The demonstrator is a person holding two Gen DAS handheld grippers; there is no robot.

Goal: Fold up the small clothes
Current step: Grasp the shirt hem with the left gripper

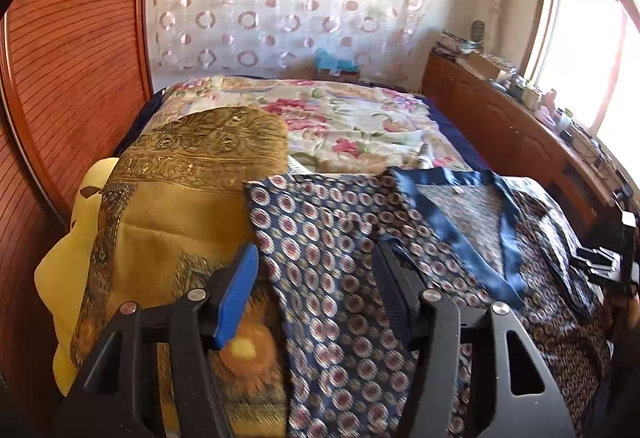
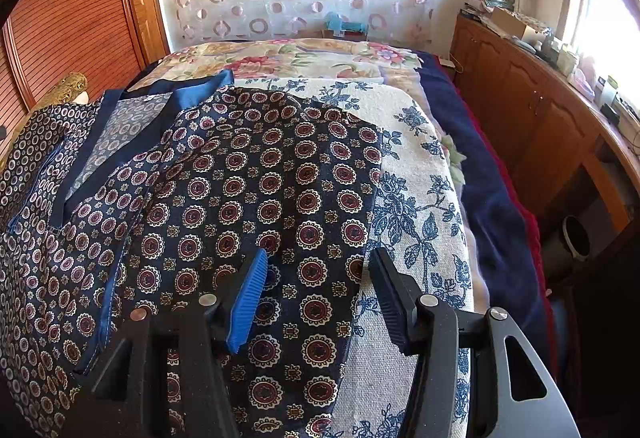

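Note:
A dark navy garment (image 1: 340, 238) printed with round medallions and trimmed with a blue satin neckband (image 1: 452, 234) lies spread on a board covered in white cloth with blue flowers (image 2: 420, 198). My left gripper (image 1: 316, 290) hovers low over one side of it, jaws apart, with a patterned fold running between the fingers and no pad pressing on it. The right gripper (image 2: 320, 298) stands open over the other side of the garment (image 2: 260, 178). Its blue pad (image 2: 248, 302) is above the fabric and its black pad (image 2: 390, 298) is above the garment's edge and the board.
A gold patterned cushion (image 1: 180, 198) and a yellow plush shape (image 1: 68, 258) sit left of the garment. Behind is a bed with a floral quilt (image 1: 340, 118). A wooden sideboard (image 2: 540, 110) crowded with small things runs along the right, under a window. Wooden panelled doors (image 1: 72, 58) stand at the left.

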